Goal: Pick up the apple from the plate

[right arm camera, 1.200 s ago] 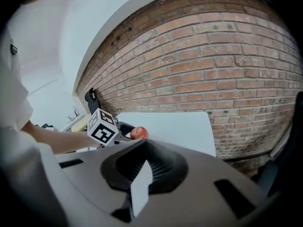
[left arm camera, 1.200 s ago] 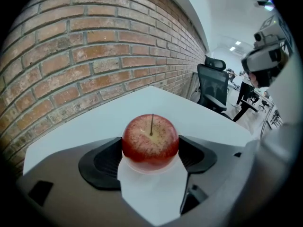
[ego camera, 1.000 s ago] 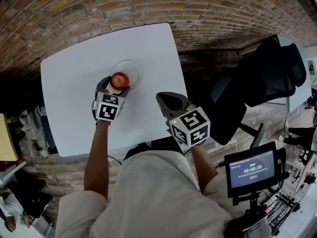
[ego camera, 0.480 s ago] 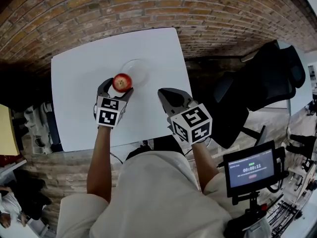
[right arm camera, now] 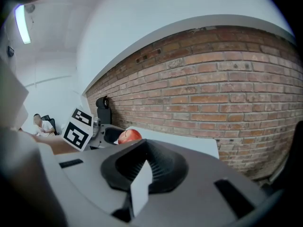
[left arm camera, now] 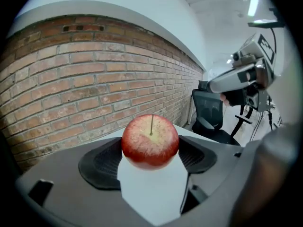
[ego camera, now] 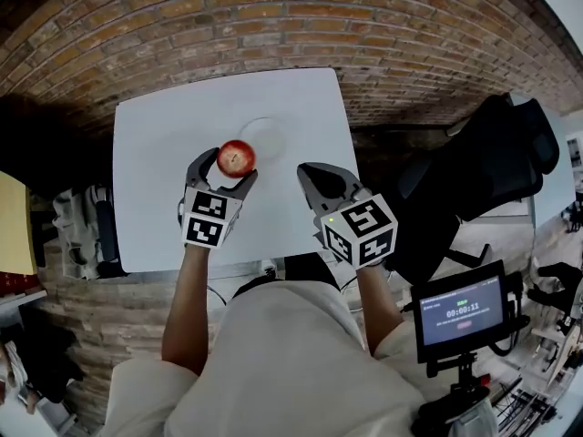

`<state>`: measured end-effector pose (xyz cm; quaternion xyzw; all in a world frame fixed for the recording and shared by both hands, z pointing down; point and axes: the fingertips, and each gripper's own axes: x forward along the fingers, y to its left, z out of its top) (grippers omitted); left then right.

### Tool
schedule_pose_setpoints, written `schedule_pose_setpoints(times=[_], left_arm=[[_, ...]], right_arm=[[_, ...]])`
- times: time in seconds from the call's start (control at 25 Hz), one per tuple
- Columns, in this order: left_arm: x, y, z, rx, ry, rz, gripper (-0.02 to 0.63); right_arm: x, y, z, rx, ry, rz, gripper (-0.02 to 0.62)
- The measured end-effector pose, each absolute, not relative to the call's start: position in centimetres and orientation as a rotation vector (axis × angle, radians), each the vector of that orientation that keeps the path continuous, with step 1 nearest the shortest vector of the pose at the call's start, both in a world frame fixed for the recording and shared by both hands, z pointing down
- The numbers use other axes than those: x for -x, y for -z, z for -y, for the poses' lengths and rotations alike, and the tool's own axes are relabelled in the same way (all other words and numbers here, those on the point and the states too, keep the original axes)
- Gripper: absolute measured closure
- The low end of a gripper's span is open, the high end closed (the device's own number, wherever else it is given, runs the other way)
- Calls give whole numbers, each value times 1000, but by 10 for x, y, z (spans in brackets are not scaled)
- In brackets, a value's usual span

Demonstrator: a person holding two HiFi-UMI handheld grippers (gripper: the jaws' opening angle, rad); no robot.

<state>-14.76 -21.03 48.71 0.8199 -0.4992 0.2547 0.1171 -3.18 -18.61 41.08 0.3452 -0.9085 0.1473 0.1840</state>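
Now your left tongs (ego camera: 230, 166) grip the round red apple (left arm camera: 150, 141) above the white worktop (ego camera: 155, 185); your right tongs (ego camera: 310, 173) are closed, empty

Apple (ego camera: 236, 157) sat between left gripper (ego camera: 227, 166) jaws above table (ego camera: 150, 180), near-left of plate (ego camera: 270, 135); right gripper (ego camera: 321, 180) beside, chair (ego camera: 496, 148) far right.

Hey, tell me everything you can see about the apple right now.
The apple is round, red with yellowish speckled patches, smooth-skinned and whole, its thin stem pointing up. It sits upright between the jaws of the left gripper, whose dark ribbed pads press its two sides. Nothing else touches it: it is held in the air above the white table, near the clear plate.
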Motion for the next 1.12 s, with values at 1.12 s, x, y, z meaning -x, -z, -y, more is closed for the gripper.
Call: schedule_pose_setpoints(times=[1.12], left_arm=[[161,-345,137,-2590,-538,1714,229]], right_arm=[[43,-306,143,-1018,-73,2694,594]])
